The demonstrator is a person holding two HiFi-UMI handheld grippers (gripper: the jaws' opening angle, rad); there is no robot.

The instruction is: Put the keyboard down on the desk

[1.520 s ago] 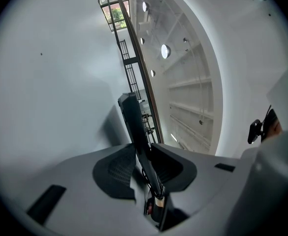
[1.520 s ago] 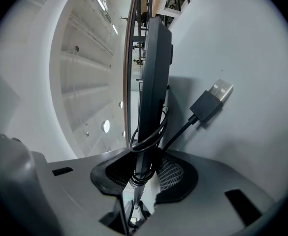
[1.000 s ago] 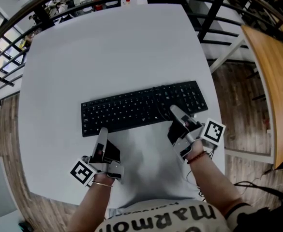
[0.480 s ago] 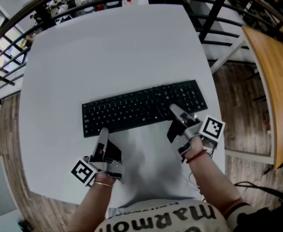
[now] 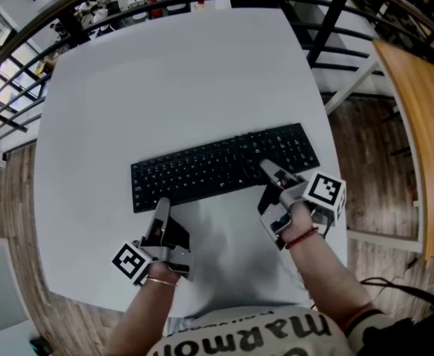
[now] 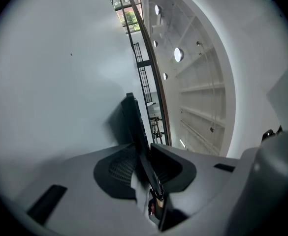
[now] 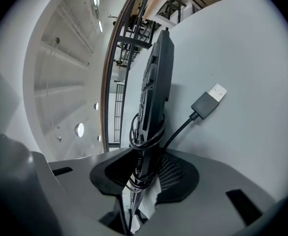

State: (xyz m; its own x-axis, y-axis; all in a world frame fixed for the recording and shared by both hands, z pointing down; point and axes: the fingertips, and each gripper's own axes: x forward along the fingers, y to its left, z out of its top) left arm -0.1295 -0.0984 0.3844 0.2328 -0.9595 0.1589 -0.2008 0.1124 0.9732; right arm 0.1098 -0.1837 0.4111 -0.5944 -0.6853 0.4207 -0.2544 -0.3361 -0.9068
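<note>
A black keyboard (image 5: 224, 165) lies lengthwise across the white desk (image 5: 165, 87). My left gripper (image 5: 161, 208) is at the left part of its near edge. In the left gripper view the thin keyboard edge (image 6: 134, 117) runs between the jaws of the left gripper (image 6: 143, 156), which is shut on it. My right gripper (image 5: 267, 171) holds the near edge towards the right end. There the keyboard (image 7: 156, 82), with its coiled cable (image 7: 146, 136) wound round it, sits between the pads of the right gripper (image 7: 146, 163). These jaws have just eased open a little and still touch it. The USB plug (image 7: 210, 100) rests on the desk.
The desk's right edge (image 5: 328, 147) lies close to the keyboard's right end, with wooden floor (image 5: 365, 169) below it. A wooden tabletop (image 5: 421, 124) stands further right. A dark railing (image 5: 90, 10) curves behind the desk. Bare white desk spreads beyond the keyboard.
My right hand has tipped slightly, so its marker cube sits a bit further right. The keyboard and my left gripper keep their places on the desk.
</note>
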